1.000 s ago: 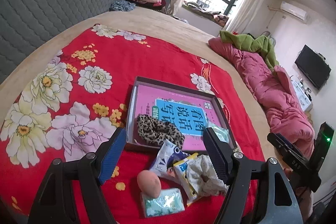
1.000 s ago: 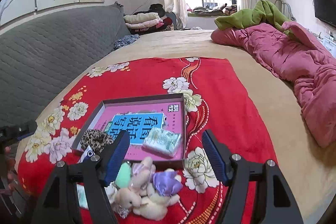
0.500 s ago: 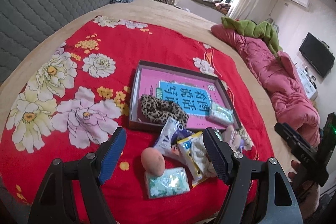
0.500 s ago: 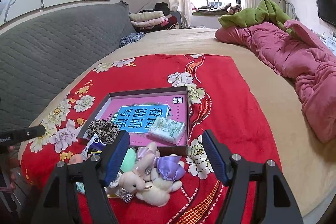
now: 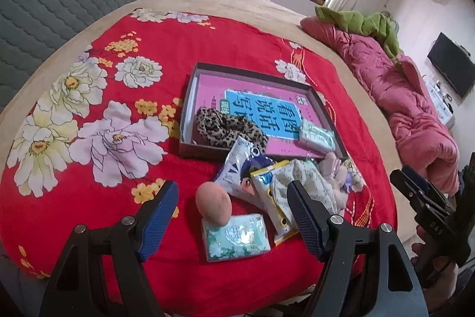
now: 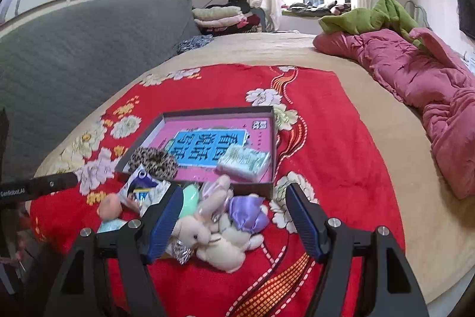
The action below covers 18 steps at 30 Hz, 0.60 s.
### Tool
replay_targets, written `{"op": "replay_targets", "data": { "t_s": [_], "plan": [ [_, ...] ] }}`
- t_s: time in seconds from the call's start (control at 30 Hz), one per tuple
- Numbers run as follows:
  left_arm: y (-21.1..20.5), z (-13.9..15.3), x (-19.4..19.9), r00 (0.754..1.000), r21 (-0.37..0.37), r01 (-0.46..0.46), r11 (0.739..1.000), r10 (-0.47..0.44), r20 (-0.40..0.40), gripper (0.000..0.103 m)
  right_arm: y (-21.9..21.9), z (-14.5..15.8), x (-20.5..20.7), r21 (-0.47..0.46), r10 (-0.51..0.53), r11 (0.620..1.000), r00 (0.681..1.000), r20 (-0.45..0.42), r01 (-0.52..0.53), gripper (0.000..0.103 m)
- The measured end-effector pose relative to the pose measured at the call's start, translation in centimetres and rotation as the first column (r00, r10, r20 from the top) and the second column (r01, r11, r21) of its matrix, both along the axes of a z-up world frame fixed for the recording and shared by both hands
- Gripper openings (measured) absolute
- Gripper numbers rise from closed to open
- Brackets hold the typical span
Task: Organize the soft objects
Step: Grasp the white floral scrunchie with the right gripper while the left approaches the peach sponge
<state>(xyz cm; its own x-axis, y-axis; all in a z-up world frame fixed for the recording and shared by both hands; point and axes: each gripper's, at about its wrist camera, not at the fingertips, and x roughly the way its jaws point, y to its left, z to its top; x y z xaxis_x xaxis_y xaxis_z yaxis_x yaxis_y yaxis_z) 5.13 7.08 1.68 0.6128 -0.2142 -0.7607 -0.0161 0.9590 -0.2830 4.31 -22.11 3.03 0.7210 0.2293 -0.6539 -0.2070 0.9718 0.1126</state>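
left gripper (image 5: 233, 214): two blue, cross-hatched pads on black arms are seen spread wide, with nothing pinched; a peach egg-shaped sponge and a tissue pack on the blanket are framed between them.
right gripper (image 6: 233, 220): two blue textured pads are likewise held wide apart and empty, above the plush toys.
tray (image 5: 190, 97): one shallow, dark-walled rectangular box is laid on the blanket; its floor is covered by a glossy pink sheet with a blue printed panel.
scrunchie (image 5: 228, 128): one ruffled leopard-print fabric ring is found in the tray's near corner.
tissue packs: two are counted, both soft pale-green film packets; one (image 5: 316, 135) lies inside the tray, the other (image 5: 237, 236) lies on the blanket, outside the tray, near the left gripper.
sponge (image 5: 213, 202): one smooth, rounded, peach-coloured piece rests against the outer tissue pack.
snack packets: two crinkled foil-like pouches are seen just in front of the tray, one white and navy (image 5: 243, 174), one yellow-edged (image 5: 270, 192), overlapping.
lace cloth (image 5: 302, 180): one cream, netted piece is draped over the yellow-edged packet.
plush toys (image 6: 216, 230): a heap of fuzzy cream rabbits is piled just outside the tray; the exact number cannot be told.
satin pouch (image 6: 248, 211): one shiny purple puff lies on the plush heap.
green piece (image 6: 190, 199): one smooth mint oval is partly hidden behind the right gripper's pad.
blanket (image 5: 98, 144): one red plush cover with large printed flowers is spread over the beige bed.
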Motion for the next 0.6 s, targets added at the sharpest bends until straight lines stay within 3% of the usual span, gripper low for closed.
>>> {"op": "replay_targets", "data": {
  "t_s": [0.43, 0.6],
  "plan": [
    [-0.8, -1.4, -0.2, 0.999, 0.012, 0.024, 1.0, -0.023, -0.043, 0.077, 2.4, -1.3, -1.4, -0.03, 0.079, 0.996, 0.997, -0.02, -0.08, 0.071],
    [-1.1, -2.3, -0.2, 0.998, 0.015, 0.023, 1.0, -0.022, -0.064, 0.077, 4.5, -1.7, -2.1, -0.114, 0.133, 0.985, 0.991, 0.002, -0.131, 0.071]
  ]
}}
